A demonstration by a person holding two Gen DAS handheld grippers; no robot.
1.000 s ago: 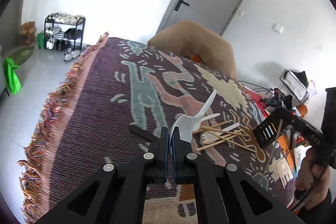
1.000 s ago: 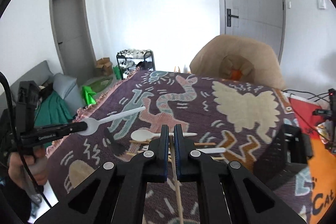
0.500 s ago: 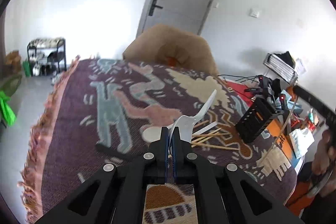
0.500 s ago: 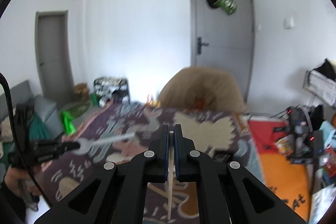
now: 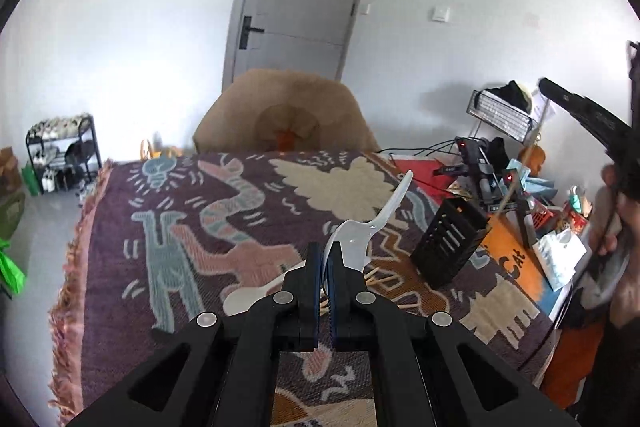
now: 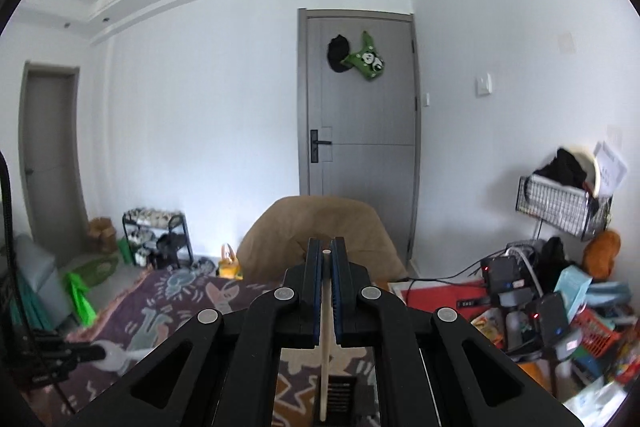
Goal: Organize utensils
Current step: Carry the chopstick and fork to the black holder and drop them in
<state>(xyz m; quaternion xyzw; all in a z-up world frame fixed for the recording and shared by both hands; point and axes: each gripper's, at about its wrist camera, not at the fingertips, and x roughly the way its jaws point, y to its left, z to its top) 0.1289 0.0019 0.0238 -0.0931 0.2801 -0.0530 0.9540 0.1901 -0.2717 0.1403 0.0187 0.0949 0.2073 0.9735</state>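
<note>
- On the patterned blanket (image 5: 168,227), the black holder (image 5: 450,247) stood with nothing visibly in it; a white spoon (image 5: 248,297) and several chopsticks (image 5: 380,277) lay loose beside it, unsorted.
- My left gripper (image 5: 325,259) pinched a white plastic fork (image 5: 360,235), raised clear.
- My right gripper (image 6: 327,255) clamped one chopstick (image 6: 325,355) above the holder (image 6: 340,393); I judged both awaited insertion.

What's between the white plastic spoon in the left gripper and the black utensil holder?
Nothing visible. The left gripper holds the white spoon up over the blanket; open air separates it from the black holder, standing upright to its right. Loose chopsticks lie lower.
</note>
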